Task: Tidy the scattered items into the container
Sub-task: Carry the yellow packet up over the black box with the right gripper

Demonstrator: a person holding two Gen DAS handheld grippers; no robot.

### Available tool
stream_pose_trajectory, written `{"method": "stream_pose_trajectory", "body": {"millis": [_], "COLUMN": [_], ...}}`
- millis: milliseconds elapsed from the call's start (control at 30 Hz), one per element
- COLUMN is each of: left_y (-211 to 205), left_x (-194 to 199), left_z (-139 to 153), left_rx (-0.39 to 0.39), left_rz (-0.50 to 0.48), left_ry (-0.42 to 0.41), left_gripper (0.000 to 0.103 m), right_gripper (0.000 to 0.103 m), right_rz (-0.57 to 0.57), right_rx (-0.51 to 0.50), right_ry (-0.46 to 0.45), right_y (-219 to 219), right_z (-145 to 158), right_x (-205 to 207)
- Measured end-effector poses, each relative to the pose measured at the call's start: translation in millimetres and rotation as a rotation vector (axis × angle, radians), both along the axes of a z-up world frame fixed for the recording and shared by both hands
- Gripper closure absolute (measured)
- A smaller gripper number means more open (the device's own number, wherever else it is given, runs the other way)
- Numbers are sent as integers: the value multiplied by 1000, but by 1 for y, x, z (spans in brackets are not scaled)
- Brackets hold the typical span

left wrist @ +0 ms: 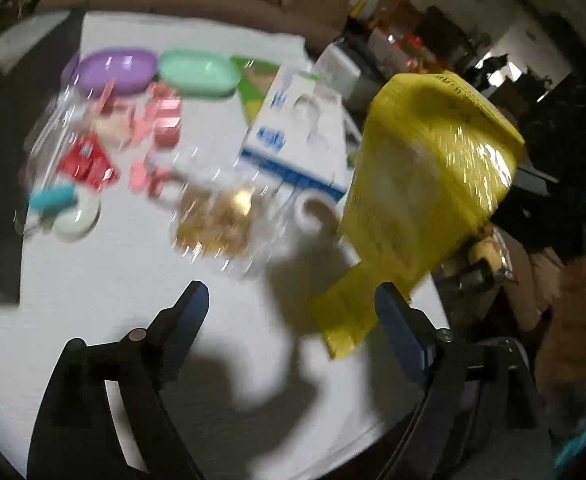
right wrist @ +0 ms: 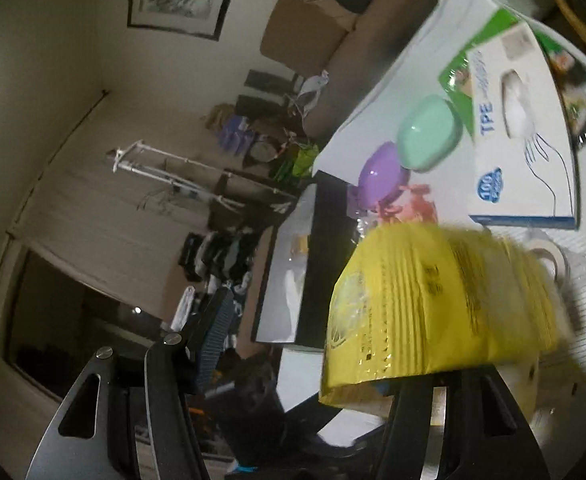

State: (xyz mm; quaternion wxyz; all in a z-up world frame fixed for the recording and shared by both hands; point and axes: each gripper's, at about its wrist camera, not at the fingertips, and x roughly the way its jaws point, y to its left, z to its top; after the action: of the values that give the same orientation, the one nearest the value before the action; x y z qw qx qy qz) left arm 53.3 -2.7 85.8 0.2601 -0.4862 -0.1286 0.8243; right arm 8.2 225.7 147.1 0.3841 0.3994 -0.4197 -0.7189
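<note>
A yellow packet hangs in the air above the white table's right edge; in the right wrist view the yellow packet lies over my right gripper's right finger. My right gripper has its jaws wide apart. My left gripper is open and empty just left of the packet's lower end. Scattered on the table are a gold-filled clear bag, red packets, pink items, a tape roll and a teal item. All is blurred.
A purple dish and a green dish sit at the table's far side. A white-and-blue glove box lies beside them, another tape roll in front of it. A hand shows at right. Room clutter lies beyond.
</note>
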Motion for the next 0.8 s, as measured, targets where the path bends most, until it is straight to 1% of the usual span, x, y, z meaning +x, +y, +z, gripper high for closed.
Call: {"method": "stream_pose_trajectory", "body": {"millis": [33,67,133,167,200,233,267,300,367,433,500,567,633,733,800], "left_y": [7,12,17,17,16,17,19,22,32,47,59,61,57,59,60], "left_x": [-2,-4,-9,-13,-17,-17,-15,-8,8,19,17,12,6,-7,-11], "left_z": [5,9,11,10,9,9,12,17,27,33,36,40,47,55,66], "left_rx": [19,19,6,25,73,101,115,109,60,-26,-98,-73,-44,-18,-11], "left_rz": [1,15,76,96,100,90,74,52,15,-23,-21,-9,30,4,-15], "left_ry": [10,21,32,20,-4,-15,-8,23,106,178,198,203,217,192,195], "left_gripper": [18,18,18,20,20,20,20,19,18,16,16,16,16,17,28], "right_gripper": [41,41,41,41,41,41,41,41,41,41,41,41,41,41,41], "right_rz": [1,-1,-8,-17,-27,-34,-39,-46,-47,-38,-33,-19,-9,-1,16], "right_rx": [6,16,15,8,6,3,0,-1,-3,-27,-53,-75,-93,-112,-125], "right_ry": [1,5,9,5,0,-3,-7,-7,-2,-6,-15,-25,-22,-6,-2], "right_y": [-6,-10,-8,-6,-6,-3,0,3,8,8,9,7,7,8,6], "right_z": [4,8,11,12,11,10,9,10,10,9,10,10,14,24,35], "right_x": [0,3,8,12,11,13,15,15,15,11,11,11,13,13,11]}}
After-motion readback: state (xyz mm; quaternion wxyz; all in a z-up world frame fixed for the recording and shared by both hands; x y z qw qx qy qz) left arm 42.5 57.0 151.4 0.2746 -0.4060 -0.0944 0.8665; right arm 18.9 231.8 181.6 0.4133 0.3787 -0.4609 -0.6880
